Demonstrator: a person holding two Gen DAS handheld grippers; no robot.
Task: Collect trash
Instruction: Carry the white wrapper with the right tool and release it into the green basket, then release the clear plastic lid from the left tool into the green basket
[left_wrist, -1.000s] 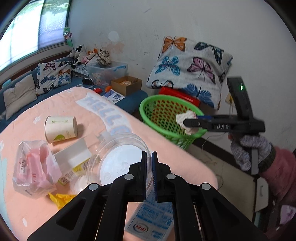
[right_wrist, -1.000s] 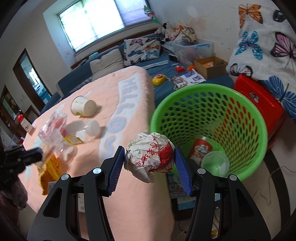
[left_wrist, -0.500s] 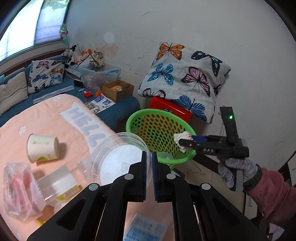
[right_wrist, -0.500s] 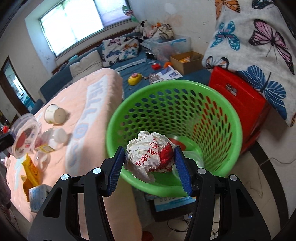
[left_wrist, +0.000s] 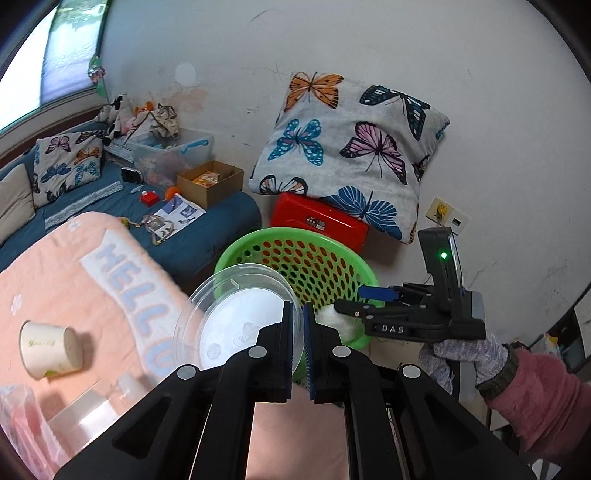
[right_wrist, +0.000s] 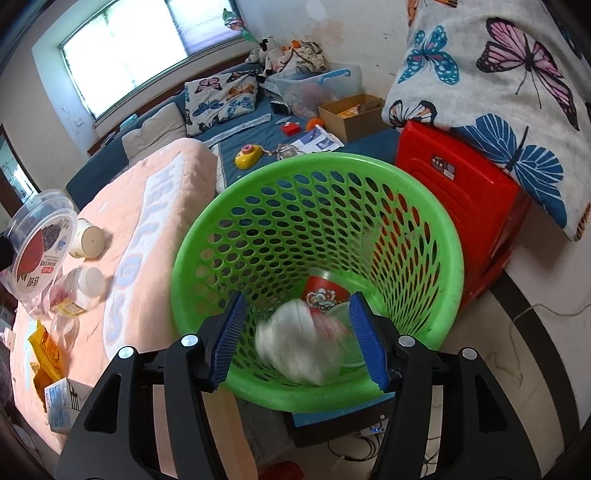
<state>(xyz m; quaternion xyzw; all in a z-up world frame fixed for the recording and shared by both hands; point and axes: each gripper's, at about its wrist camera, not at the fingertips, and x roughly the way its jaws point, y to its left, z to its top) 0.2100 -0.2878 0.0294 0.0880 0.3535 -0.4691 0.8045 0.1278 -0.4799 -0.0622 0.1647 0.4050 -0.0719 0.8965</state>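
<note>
My right gripper is open over the green basket. The crumpled paper wrapper is blurred between the fingers, falling into the basket, apart from the pads. A red cup and a clear cup lie at the basket bottom. My left gripper is shut on the rim of a clear round plastic lid, held above the pink table edge near the basket. The right gripper and the wrapper also show in the left wrist view.
On the pink "HELLO" tablecloth lie a paper cup, a clear bottle, a yellow wrapper and a small carton. A red stool with a butterfly pillow stands behind the basket. A blue sofa runs along the back.
My right gripper opened and let go of the wrapper, which now drops into the basket. My left gripper carried the lid closer to the basket.
</note>
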